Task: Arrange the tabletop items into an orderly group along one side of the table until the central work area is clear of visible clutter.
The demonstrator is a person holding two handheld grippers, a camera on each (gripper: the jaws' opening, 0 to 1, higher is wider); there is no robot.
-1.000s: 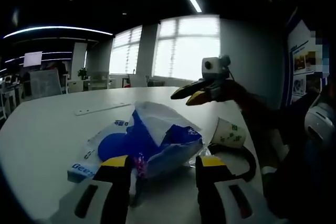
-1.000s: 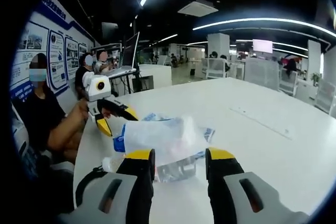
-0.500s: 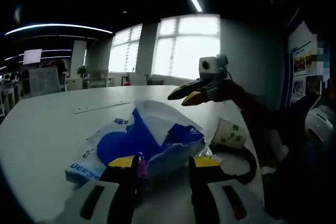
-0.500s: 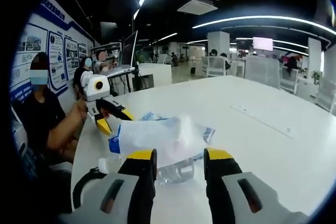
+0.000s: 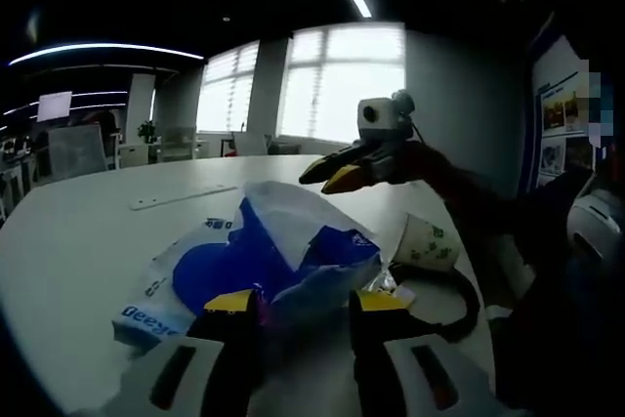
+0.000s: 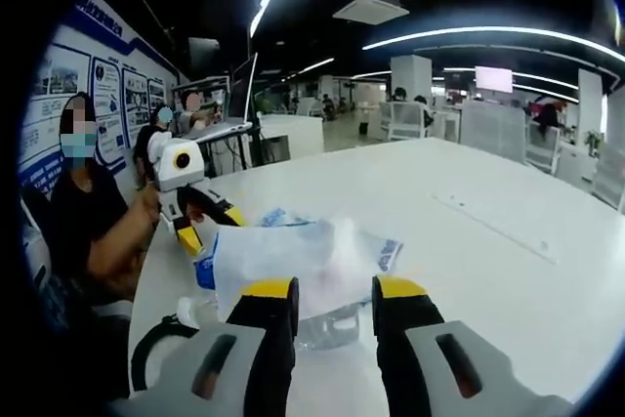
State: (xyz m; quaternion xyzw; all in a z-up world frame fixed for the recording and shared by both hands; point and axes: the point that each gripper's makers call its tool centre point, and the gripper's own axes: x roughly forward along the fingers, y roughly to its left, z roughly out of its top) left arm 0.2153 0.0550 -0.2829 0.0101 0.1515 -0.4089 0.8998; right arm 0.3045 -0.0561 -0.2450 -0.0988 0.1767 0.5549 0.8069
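Observation:
A crumpled blue-and-white plastic bag (image 5: 269,256) lies on the white table (image 5: 68,241). My left gripper (image 5: 305,302) has its jaws pressed against the bag's near edge, shut on it. In the right gripper view the same bag (image 6: 283,256) shows pale and translucent, and it reaches between the jaws of my right gripper (image 6: 334,289), which stand apart and open. The right gripper (image 5: 325,179) hovers just over the bag's far top in the left gripper view. The left gripper (image 6: 208,226) sits at the bag's left corner in the right gripper view.
A paper cup (image 5: 425,244) lies on its side right of the bag, beside a black cable loop (image 5: 459,300). Clear crinkled plastic (image 6: 332,324) pokes out under the bag. A white strip (image 6: 493,227) lies farther out. Seated people (image 6: 83,212) line the table's edge.
My left jaws have closed in from wide apart onto the bag, and the bag's near edge has shifted. The right jaws have narrowed a little around the bag.

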